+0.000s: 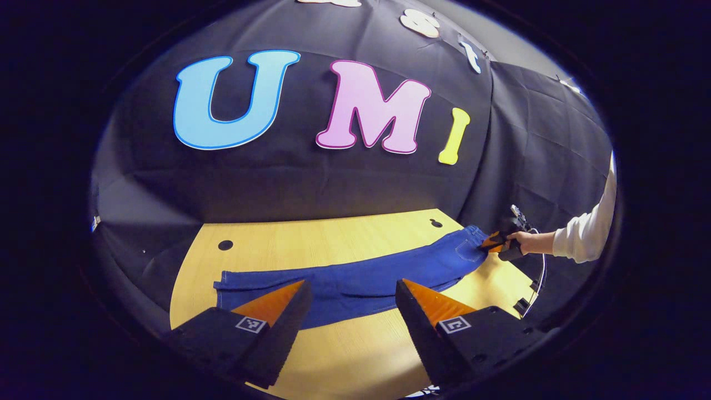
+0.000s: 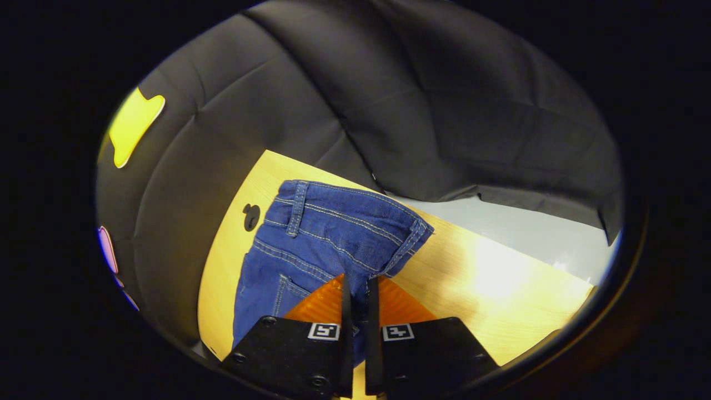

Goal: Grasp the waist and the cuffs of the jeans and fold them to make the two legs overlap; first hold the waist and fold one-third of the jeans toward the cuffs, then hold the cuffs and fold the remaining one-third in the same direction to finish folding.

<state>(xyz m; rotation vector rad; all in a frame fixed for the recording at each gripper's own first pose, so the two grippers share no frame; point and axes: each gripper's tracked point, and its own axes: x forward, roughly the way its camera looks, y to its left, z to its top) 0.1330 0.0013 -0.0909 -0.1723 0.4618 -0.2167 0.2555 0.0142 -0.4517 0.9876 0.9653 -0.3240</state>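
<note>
In the right gripper view the right gripper (image 2: 355, 289) is clamped on the waist edge of the jeans (image 2: 311, 239), its two fingers nearly together with a fold of denim pinched between them. In the left gripper view the left gripper (image 1: 351, 291) hangs with fingers wide apart just above the legs, holding nothing. The jeans (image 1: 355, 275) lie flat lengthwise along the table (image 1: 361, 355), cuffs at left, waist at right where a hand (image 1: 525, 241) holds the other gripper (image 1: 496, 242).

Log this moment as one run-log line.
stage: first fold starting | right gripper: shut on jeans waist | left gripper: open above legs | jeans: flat on table
</note>
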